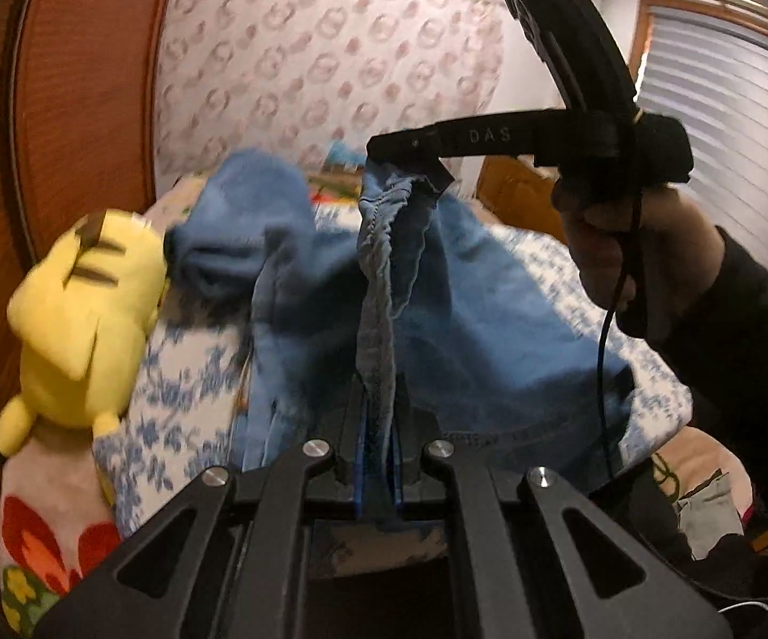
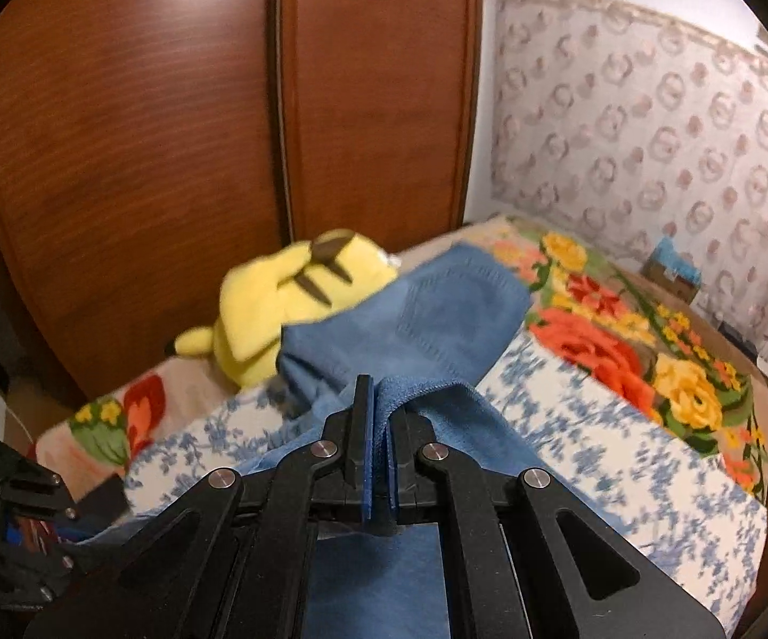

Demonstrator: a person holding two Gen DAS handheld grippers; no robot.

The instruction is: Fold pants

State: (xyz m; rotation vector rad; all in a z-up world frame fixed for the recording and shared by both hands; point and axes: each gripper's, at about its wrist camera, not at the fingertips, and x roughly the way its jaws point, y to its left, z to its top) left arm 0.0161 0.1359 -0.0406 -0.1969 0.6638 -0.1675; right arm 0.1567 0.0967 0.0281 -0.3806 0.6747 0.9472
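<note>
The blue denim pants (image 1: 469,298) are lifted over the bed, the rest draped on the white-and-blue floral sheet (image 1: 181,383). My left gripper (image 1: 378,399) is shut on a bunched strip of the pants' edge. My right gripper (image 1: 410,165) shows in the left wrist view, held by a hand, shut on the same edge higher up. In the right wrist view my right gripper (image 2: 381,399) is shut on a fold of the pants (image 2: 437,319), whose back pocket lies beyond. The left gripper's body (image 2: 16,527) shows at lower left.
A yellow plush toy (image 1: 80,319) lies at the bed's left side, touching the pants (image 2: 288,303). A flowered blanket (image 2: 623,351) covers the far bed. A wooden wardrobe (image 2: 224,106) stands behind. A window with blinds (image 1: 719,117) is at right.
</note>
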